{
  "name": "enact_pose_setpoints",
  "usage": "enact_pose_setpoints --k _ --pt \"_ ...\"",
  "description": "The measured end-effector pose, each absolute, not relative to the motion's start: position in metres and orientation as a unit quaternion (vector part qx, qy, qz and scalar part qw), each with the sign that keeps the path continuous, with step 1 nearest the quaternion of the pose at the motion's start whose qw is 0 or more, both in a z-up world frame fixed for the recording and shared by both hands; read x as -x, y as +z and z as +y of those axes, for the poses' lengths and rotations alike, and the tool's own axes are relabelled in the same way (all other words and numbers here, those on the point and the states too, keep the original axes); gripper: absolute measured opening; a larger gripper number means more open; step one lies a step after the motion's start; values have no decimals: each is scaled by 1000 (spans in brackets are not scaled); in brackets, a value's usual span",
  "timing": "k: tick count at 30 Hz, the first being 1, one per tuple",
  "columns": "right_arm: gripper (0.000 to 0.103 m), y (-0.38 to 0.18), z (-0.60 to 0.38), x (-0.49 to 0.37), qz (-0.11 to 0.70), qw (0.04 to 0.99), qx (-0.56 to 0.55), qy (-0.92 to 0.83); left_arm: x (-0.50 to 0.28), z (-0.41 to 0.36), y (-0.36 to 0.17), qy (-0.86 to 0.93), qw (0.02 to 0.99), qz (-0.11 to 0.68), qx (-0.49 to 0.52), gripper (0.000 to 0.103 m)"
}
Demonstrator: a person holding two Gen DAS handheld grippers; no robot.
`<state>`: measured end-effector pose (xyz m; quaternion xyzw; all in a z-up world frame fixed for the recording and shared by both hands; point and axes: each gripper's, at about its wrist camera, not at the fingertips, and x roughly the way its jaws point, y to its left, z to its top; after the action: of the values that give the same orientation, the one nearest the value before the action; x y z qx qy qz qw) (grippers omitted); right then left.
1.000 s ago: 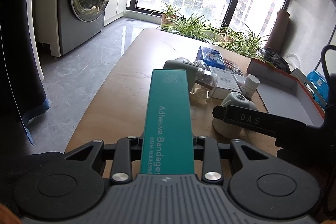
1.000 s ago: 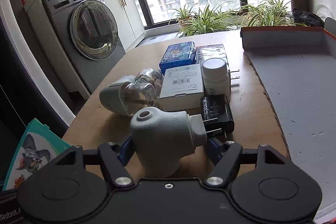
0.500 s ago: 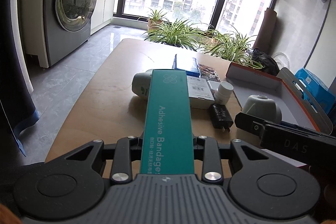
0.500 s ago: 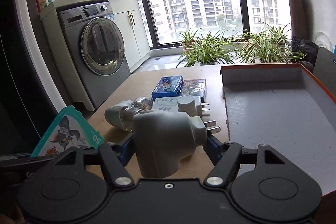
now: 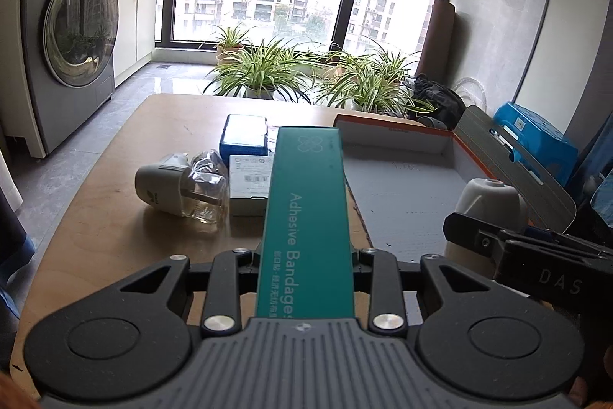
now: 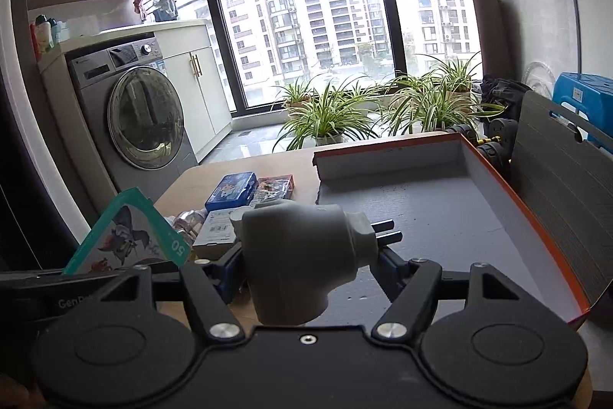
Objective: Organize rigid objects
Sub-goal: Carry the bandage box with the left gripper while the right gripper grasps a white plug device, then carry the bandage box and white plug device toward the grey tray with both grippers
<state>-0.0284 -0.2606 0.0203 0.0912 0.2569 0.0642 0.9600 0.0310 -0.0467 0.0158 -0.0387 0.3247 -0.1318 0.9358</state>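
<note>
I have my left gripper (image 5: pixel 306 255) clamped on the teal adhesive bandage box (image 5: pixel 306 217), its long axis running straight out along the fingers so the far end pokes toward the open cardboard box (image 5: pixel 402 190). My right gripper (image 6: pixel 302 255) is closed around the grey plug-in device (image 6: pixel 302 248), prongs pointing to the right, toward the box floor. What matters for the next move, as I read it, is that the box lies ahead and to the right of both hands: in the right wrist view the device is already hanging over the near edge of the grey floor, while the bandage box's tip only reaches the box's left wall. So the right hand is nearer and should set down first, I think, leaving room for the long bandage box to go in lengthwise. On the table (image 5: pixel 115 225), a white plug with a clear bottle (image 5: pixel 184 190), a white carton (image 5: pixel 249 183) and a blue case (image 5: pixel 245 138) wait to the left of the box.
</note>
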Motion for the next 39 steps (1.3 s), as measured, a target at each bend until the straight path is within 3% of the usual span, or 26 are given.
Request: enact_pose_setpoints --k 22,39 --pt "82 27 -334 15 240 965 -102 10 -56 -134 17 -190 928 320 -3 32" --pt "82 23 -351 -5 245 963 -110 12 -72 -155 15 -192 924 330 -9 32"
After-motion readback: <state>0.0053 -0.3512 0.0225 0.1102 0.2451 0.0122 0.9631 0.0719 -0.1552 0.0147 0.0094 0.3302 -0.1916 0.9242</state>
